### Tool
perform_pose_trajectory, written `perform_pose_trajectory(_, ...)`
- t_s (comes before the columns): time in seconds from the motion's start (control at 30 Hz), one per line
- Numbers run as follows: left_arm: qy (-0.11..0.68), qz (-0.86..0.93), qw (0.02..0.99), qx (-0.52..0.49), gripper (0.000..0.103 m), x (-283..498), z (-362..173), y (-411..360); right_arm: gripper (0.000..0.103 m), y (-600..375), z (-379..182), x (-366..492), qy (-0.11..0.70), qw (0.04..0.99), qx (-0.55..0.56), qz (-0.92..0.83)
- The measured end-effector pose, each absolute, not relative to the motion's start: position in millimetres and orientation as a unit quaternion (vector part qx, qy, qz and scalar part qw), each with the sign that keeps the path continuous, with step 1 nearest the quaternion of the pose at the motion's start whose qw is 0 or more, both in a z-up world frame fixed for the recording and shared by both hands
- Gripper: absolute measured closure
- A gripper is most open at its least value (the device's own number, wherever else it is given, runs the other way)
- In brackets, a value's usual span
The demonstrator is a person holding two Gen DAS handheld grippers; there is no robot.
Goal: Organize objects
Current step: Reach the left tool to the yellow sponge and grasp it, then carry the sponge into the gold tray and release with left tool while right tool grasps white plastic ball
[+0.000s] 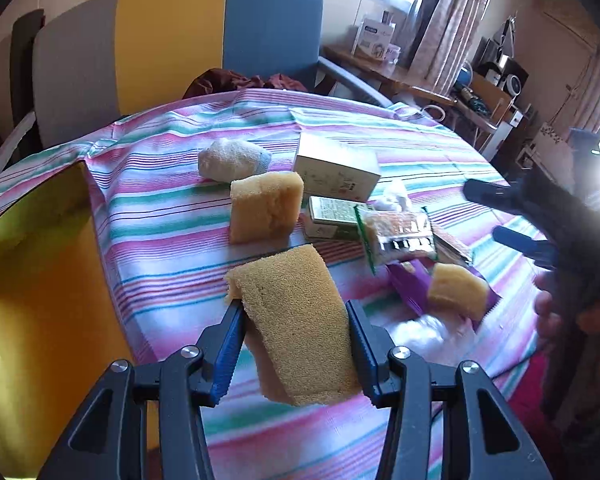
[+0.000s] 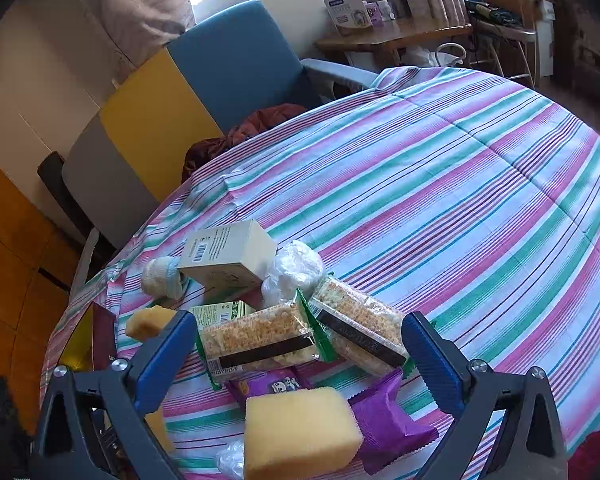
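My left gripper point(image 1: 294, 306) is shut on a tan sponge point(image 1: 296, 344), which hangs tilted above the striped tablecloth point(image 1: 160, 240). A second sponge point(image 1: 266, 206) stands just beyond it, and a third sponge point(image 1: 456, 290) lies to the right on a purple packet point(image 1: 408, 284). My right gripper point(image 2: 298, 320) is open and empty. It hovers over that third sponge point(image 2: 300, 428) and two snack bars point(image 2: 260, 340). From the left wrist view the right gripper point(image 1: 496, 214) shows at the right edge, held by a hand.
A rolled white sock point(image 1: 232, 160), a cream box point(image 1: 336, 168), a small green box point(image 1: 332, 216) and a wad of clear plastic point(image 2: 292, 272) crowd the middle. A yellow open box point(image 1: 40, 280) sits at the left. A chair point(image 1: 220, 32) stands behind the table.
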State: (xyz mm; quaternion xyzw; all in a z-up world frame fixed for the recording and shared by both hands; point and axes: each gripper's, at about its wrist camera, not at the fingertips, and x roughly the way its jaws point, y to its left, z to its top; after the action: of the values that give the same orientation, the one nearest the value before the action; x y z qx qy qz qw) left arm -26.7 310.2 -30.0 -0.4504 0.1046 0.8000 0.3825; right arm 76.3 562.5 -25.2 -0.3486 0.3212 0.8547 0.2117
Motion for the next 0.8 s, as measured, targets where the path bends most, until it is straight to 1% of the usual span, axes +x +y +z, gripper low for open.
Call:
perform_pose_trajectory(0.3, 0.089, 0.807, 0.390, -0.433, 0.053, -5, -13, 277, 0.000, 557, -36, 68, 0.322, 0.192, -0.377, 0.847)
perform_pose_trajectory(0.57, 0.073, 0.817, 0.386, -0.422, 0.053, 3, -2, 244, 0.000, 535, -36, 66, 0.311, 0.146, -0.411, 0.845)
perform_pose_trajectory(0.73, 0.050, 0.821, 0.385, -0.419, 0.053, 1, 1, 223, 0.000, 504, -21, 82, 0.270, 0.136, -0.430, 0.851)
perform_pose_trajectory(0.8, 0.039, 0.822, 0.382, -0.420, 0.053, -1, 2, 215, 0.002, 491, -20, 97, 0.274, 0.131, -0.433, 0.849)
